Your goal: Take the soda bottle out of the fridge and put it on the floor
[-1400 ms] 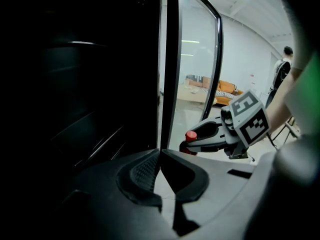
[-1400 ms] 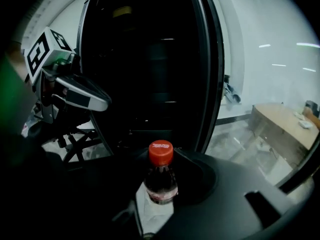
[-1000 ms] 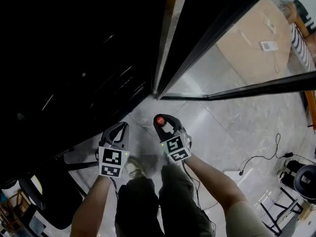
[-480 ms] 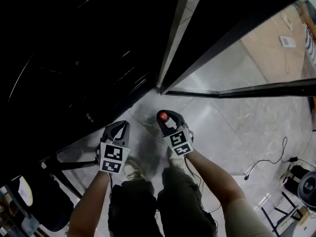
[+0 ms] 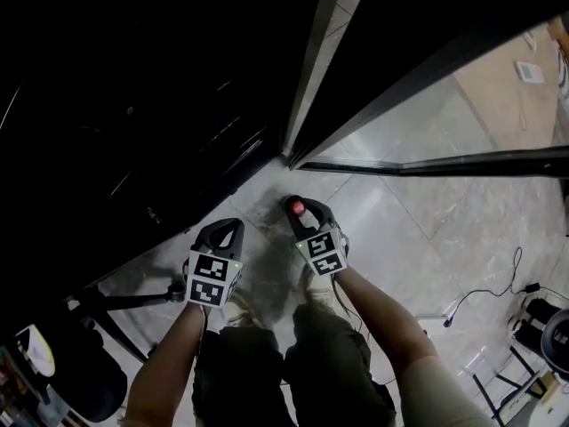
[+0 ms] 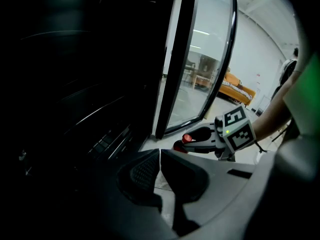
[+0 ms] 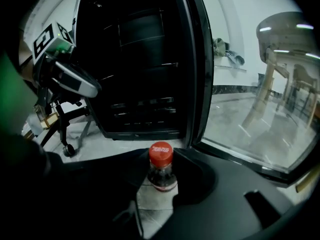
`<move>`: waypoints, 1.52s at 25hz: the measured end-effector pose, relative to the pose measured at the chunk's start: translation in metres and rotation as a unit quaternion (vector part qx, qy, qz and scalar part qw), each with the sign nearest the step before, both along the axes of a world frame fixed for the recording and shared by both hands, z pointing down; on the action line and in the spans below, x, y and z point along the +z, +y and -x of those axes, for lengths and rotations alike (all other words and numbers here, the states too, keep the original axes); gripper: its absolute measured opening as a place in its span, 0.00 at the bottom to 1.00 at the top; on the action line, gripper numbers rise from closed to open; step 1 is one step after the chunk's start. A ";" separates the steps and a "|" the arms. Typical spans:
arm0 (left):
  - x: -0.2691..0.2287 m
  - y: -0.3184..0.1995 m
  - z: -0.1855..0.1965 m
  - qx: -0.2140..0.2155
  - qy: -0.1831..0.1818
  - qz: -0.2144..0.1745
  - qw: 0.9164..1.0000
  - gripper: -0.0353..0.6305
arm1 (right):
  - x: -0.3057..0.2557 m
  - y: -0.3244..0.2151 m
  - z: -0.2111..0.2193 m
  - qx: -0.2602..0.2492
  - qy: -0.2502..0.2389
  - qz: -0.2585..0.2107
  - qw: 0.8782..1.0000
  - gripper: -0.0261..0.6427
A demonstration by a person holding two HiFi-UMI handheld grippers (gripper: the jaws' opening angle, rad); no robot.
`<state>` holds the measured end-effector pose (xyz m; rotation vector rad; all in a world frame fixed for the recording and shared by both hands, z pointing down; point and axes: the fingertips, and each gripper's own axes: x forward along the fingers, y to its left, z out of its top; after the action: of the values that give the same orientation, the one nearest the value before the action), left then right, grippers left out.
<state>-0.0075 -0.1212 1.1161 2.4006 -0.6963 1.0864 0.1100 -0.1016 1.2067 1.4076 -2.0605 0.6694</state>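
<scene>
Grey floor (image 5: 427, 238) lies open beside the door (image 5: 400, 78) edge; right tongs (image 5: 300, 213) clamp the bottle (image 7: 161, 170) neck, left tongs (image 6: 160, 154) closed, empty.

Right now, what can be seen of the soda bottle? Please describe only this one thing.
The soda bottle shows only its top: a red screw cap with pale print, and below it a clear plastic neck filled with dark drink. It stands upright. The right gripper is shut on the neck, one jaw on each side. The body under the jaws is hidden, so whether it touches the floor cannot be told. It is outside the dark fridge.
</scene>
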 end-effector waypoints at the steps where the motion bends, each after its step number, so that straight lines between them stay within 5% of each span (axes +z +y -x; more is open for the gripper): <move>1: 0.001 0.002 -0.002 -0.002 0.004 0.006 1.000 0.07 | 0.001 0.003 0.000 -0.006 0.003 -0.002 1.000 0.21; 15: -0.027 0.028 -0.003 0.025 -0.015 0.013 0.999 0.07 | -0.022 0.015 0.001 -0.014 -0.008 0.037 0.999 0.23; 26: -0.123 0.046 -0.004 0.046 -0.021 -0.009 0.999 0.07 | -0.138 0.036 -0.011 0.008 -0.025 0.044 0.999 0.17; 38: -0.262 0.040 0.017 0.020 -0.019 -0.012 1.000 0.07 | -0.307 0.045 -0.013 0.005 -0.016 0.024 1.000 0.12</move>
<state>-0.0248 -0.0813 0.8536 2.4288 -0.6793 1.1499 0.1229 -0.0564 0.8998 1.3906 -2.0489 0.7447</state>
